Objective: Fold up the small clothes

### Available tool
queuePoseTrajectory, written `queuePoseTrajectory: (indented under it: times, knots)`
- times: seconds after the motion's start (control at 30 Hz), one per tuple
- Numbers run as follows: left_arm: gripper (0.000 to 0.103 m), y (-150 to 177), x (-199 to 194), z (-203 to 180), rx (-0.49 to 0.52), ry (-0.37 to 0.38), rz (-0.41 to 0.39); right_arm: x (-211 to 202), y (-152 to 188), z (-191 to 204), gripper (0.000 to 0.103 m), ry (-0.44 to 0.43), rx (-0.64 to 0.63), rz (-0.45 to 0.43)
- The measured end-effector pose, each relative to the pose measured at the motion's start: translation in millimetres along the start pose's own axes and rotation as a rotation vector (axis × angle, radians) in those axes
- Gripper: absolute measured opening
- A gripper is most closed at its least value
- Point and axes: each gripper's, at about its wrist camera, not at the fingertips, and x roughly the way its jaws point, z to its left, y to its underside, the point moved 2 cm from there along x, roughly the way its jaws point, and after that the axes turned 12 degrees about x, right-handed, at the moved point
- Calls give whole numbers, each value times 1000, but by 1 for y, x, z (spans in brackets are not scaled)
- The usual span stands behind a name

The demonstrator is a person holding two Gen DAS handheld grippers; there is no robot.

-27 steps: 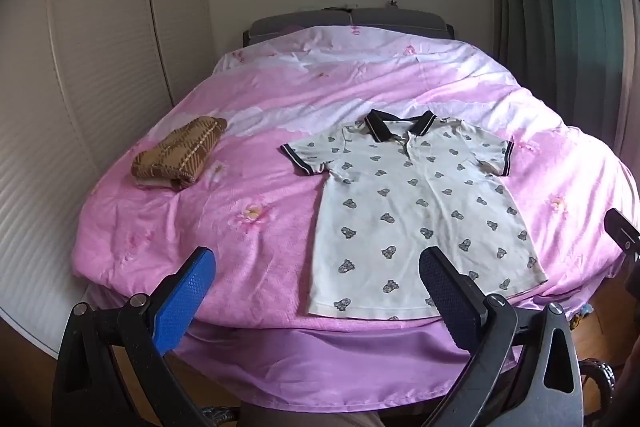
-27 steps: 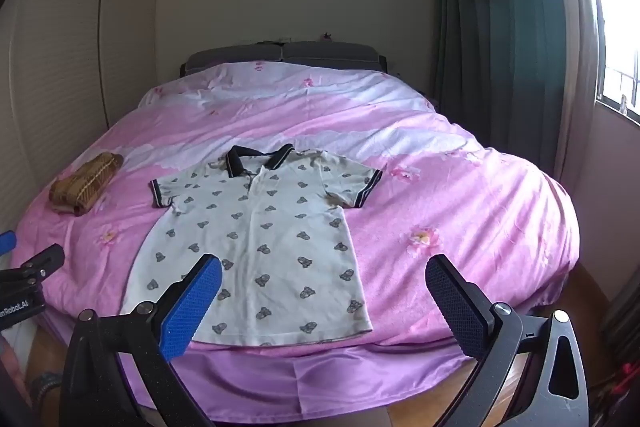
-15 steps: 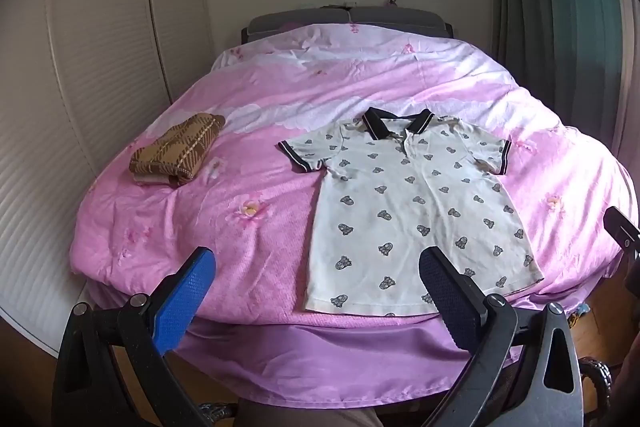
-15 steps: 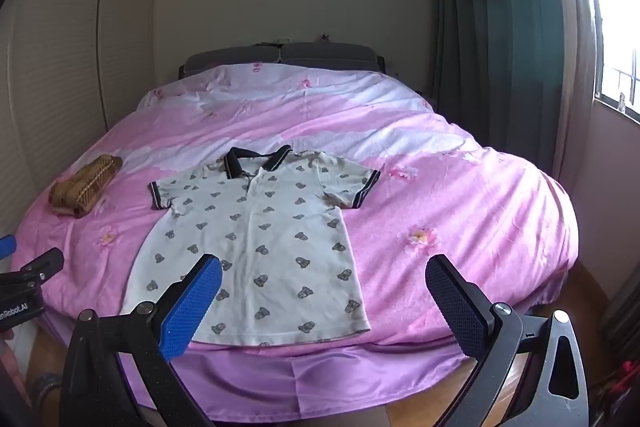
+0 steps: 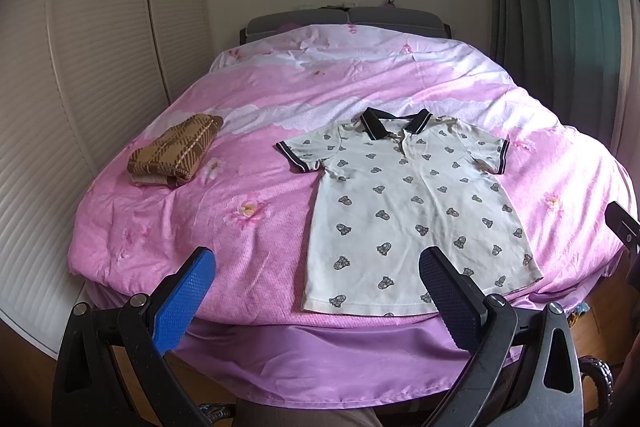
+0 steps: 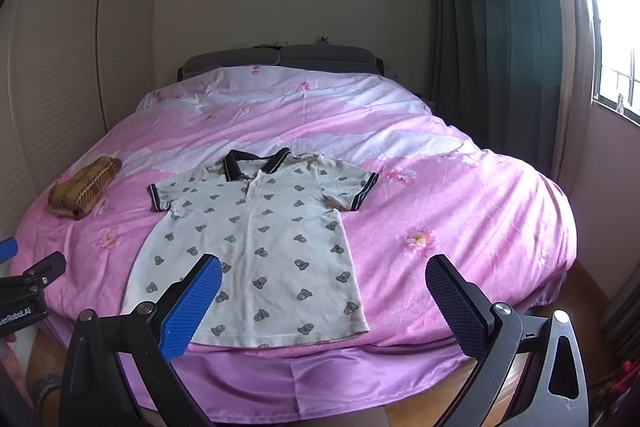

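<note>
A small cream polo shirt (image 5: 404, 203) (image 6: 256, 243) with a dark collar and a bear print lies spread flat, collar away from me, near the foot of a bed under a pink flowered quilt (image 5: 248, 163) (image 6: 460, 195). My left gripper (image 5: 316, 271) hovers short of the foot edge, open and empty, level with the shirt's left hem corner. My right gripper (image 6: 324, 277) is also open and empty, held before the shirt's hem and right side. Neither touches the cloth.
A folded brown plaid garment (image 5: 176, 149) (image 6: 82, 189) rests on the quilt's left side. A white slatted wardrobe (image 5: 80, 75) stands left of the bed, dark green curtains (image 6: 492, 39) and a window on the right, a grey headboard (image 6: 280, 57) behind.
Both views have tilted slightly upward, so the bed and shirt sit a little lower in frame. The grippers stay open and the shirt has not moved.
</note>
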Motion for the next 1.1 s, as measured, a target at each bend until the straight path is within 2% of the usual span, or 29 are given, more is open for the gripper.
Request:
queuePoseTrajectory:
  times: [1.1]
  knots:
    - [103,1,-1,-5,7,3,3,0,0,-2,103,-6,4,4]
